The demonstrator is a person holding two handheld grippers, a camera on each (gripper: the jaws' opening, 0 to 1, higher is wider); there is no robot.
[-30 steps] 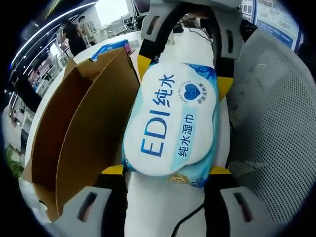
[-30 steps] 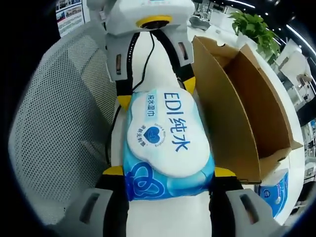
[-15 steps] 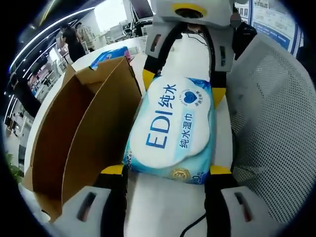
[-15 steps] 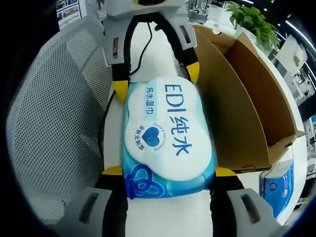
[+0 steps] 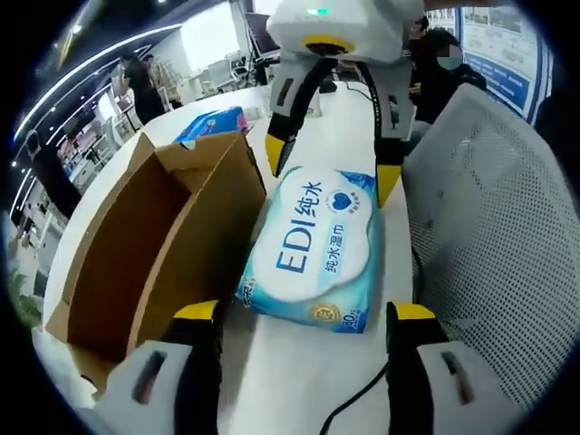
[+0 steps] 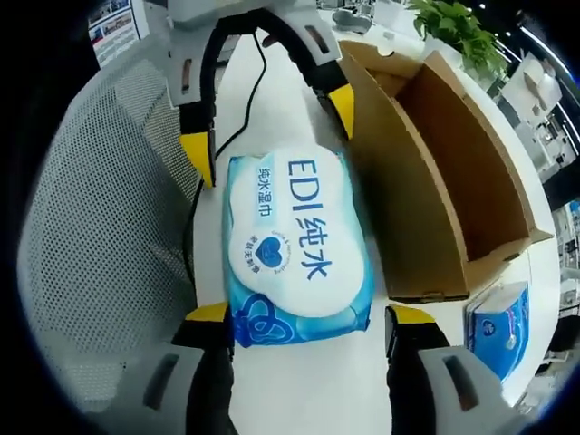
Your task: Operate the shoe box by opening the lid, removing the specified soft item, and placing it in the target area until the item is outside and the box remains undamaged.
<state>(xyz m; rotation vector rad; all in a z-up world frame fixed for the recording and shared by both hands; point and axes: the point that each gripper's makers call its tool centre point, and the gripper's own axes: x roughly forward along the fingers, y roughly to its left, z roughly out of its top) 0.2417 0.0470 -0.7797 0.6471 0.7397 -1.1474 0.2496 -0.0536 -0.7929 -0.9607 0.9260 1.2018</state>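
A blue and white wet wipes pack lies flat on the white table, beside the open brown cardboard shoe box. My left gripper is open, with its yellow-tipped jaws standing either side of one end of the pack and clear of it. My right gripper is open in the same way at the opposite end. Each gripper faces the other across the pack: the right gripper comes in from the top of the left gripper view, and the left gripper from the top of the right gripper view.
A grey mesh chair back stands along the table edge, on the pack's side away from the box. A second blue pack lies beyond the box. A green plant and people are in the background.
Both grippers were shut on the ends of the wipes pack, holding it up. Now the pack rests on the table, and both grippers have let go and drawn back.
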